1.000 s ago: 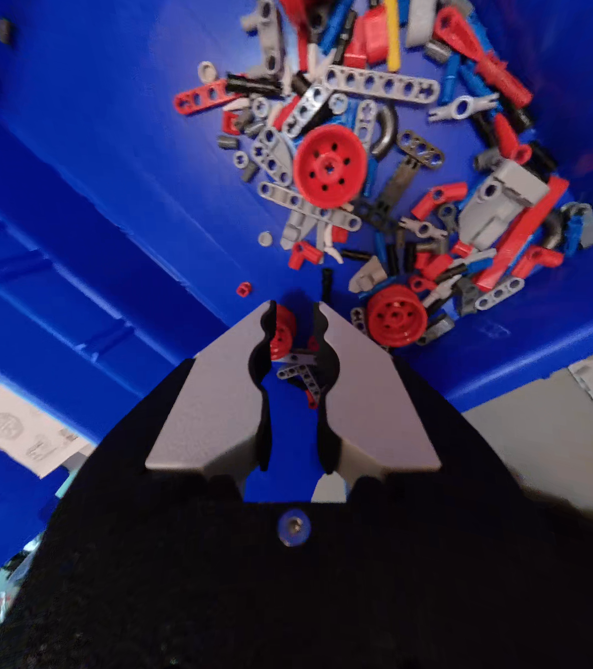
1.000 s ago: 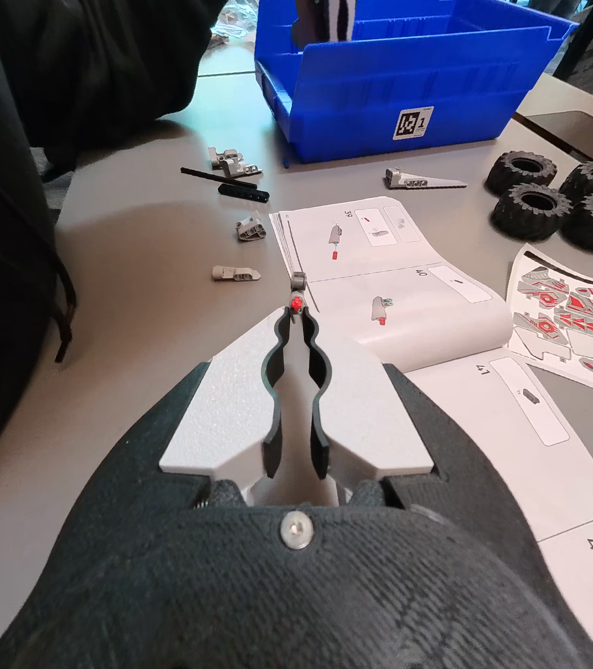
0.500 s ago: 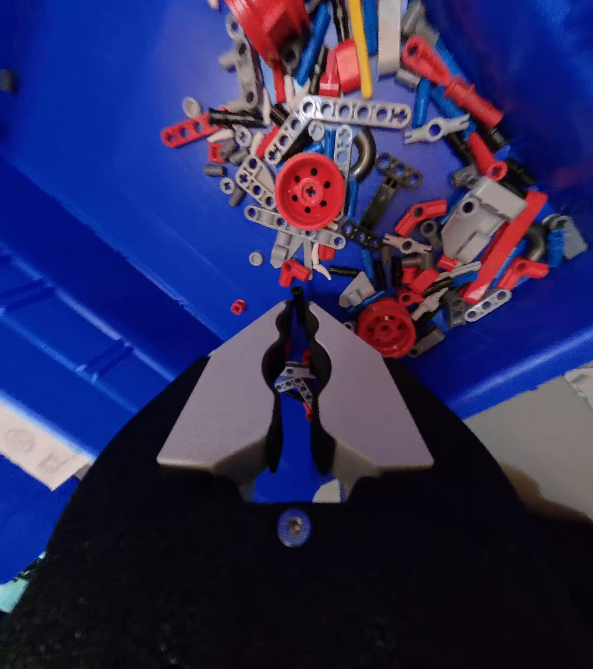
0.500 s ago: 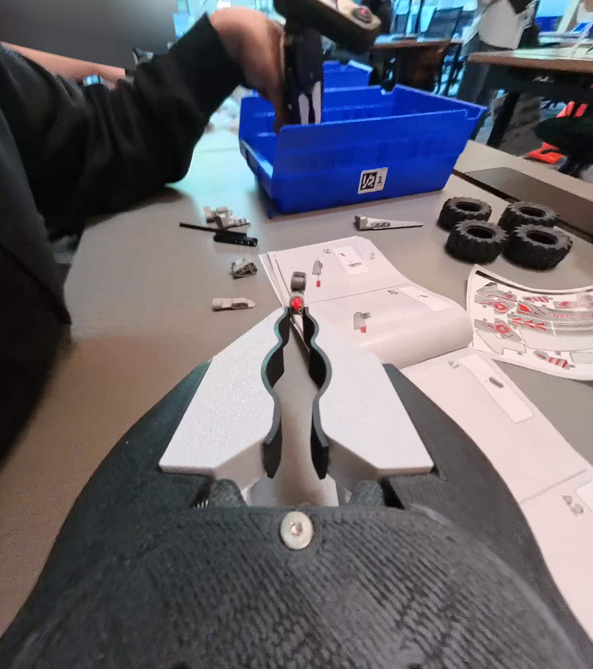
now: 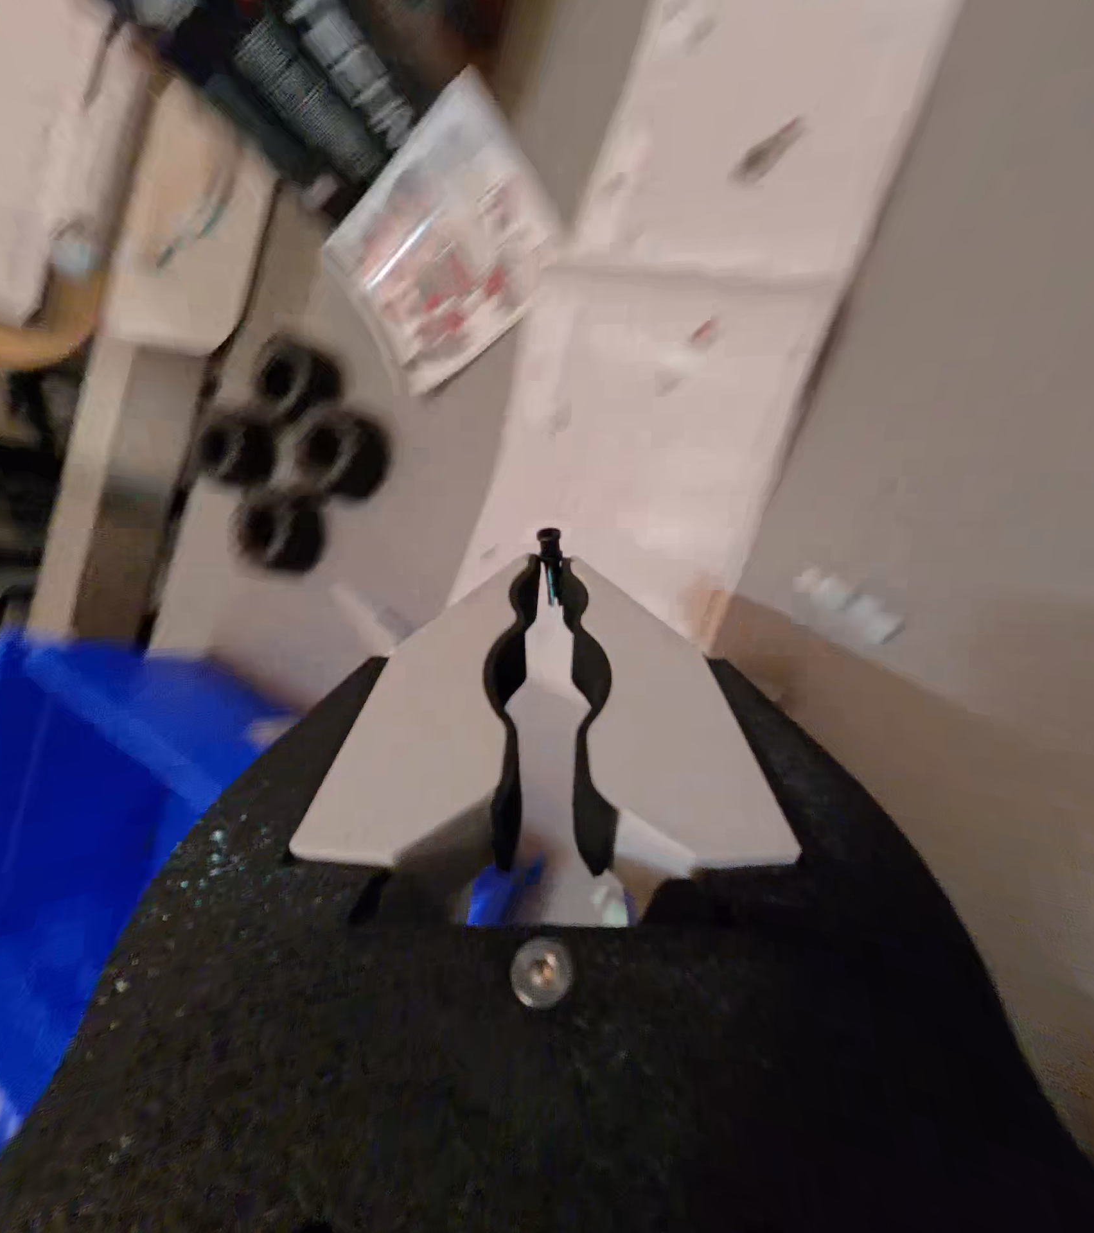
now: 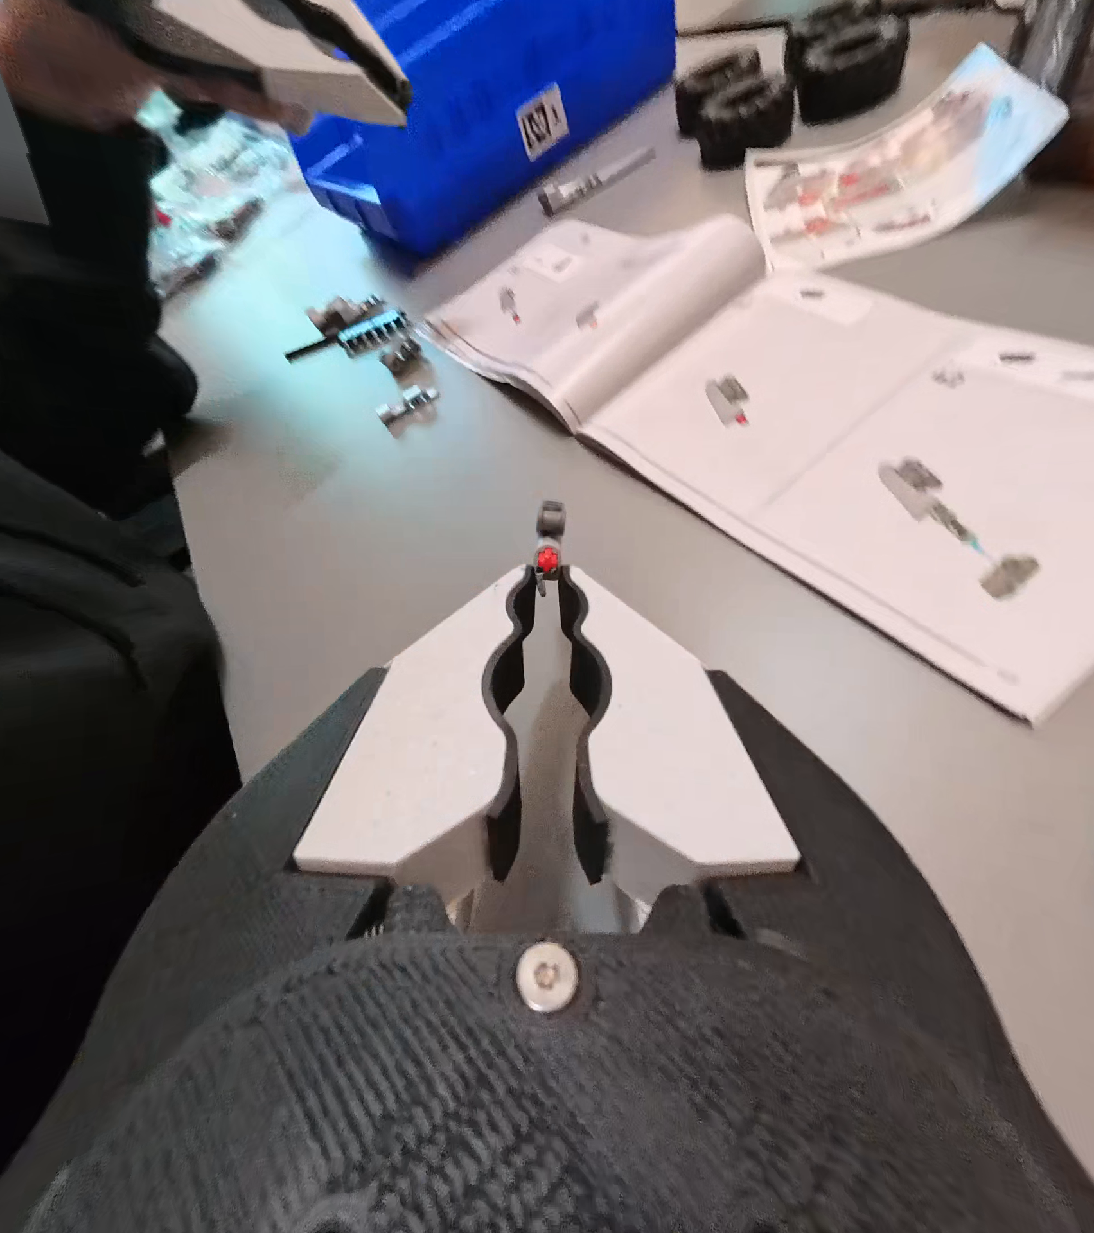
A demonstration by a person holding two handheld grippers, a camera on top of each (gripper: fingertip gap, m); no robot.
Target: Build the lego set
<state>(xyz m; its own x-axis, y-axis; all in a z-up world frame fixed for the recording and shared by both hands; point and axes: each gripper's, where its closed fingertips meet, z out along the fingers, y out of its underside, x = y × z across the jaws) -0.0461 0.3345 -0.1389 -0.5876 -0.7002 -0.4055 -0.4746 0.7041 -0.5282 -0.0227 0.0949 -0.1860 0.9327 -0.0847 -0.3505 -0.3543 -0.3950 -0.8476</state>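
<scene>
My left gripper [image 5: 551, 564] is out of the blue bin [image 5: 63, 767] now; half a second ago it was down among the loose parts. It comes away pinching a small black pin [image 5: 549, 542] at the tips. Pick done, I judge, so mating comes next.

My right gripper [image 6: 549, 570] is unchanged: clamped on the grey piece with the red pin [image 6: 549, 542], held over bare table [image 6: 364, 534], near the booklet [image 6: 797, 414].

Counts, left to right. Left view, blurred: one bin, four black tyres [image 5: 294, 454], one sticker sheet [image 5: 444, 267], one open booklet. Right view: several loose grey and black parts [image 6: 370, 333] far left, too smeared to count; one bin, one grey beam [image 6: 597, 180] beside it.
</scene>
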